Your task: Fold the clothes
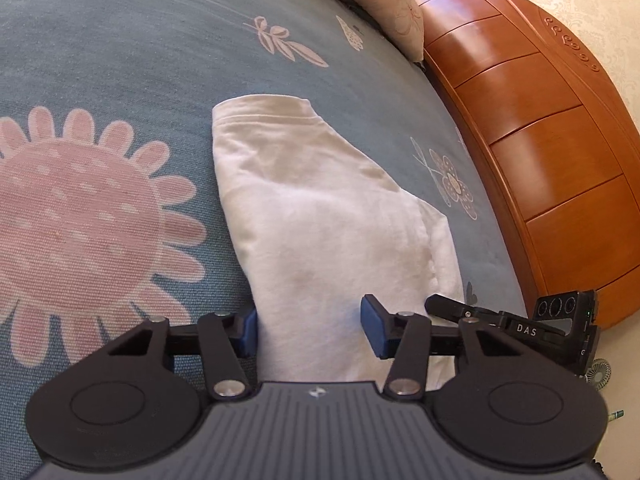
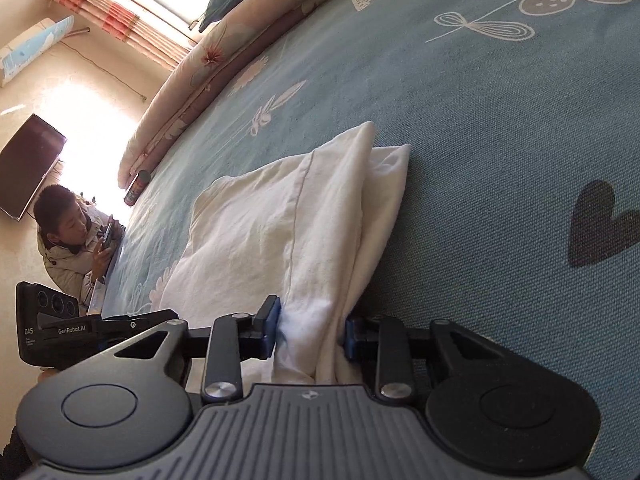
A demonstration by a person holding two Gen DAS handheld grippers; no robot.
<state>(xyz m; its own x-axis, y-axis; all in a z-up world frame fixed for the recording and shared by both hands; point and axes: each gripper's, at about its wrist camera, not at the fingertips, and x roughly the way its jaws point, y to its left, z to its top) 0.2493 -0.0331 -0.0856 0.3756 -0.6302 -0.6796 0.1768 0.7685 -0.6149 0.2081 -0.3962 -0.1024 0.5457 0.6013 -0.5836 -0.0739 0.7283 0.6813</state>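
A white garment [image 1: 320,216] lies part-folded on the blue flowered bedspread [image 1: 120,60]; right gripper [image 2: 310,330] pinches its near edge, left gripper [image 1: 310,330] straddles cloth, contact unclear — soft, light, limp; best held at corners.

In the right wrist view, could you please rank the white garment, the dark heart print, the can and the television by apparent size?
1. White garment, nearest the camera.
2. Dark heart print.
3. Television, far off, so true size is unsure.
4. Can.

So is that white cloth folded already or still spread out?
Folded: the white cloth lies as a narrow strip, layered edges showing, on the blue bedspread.
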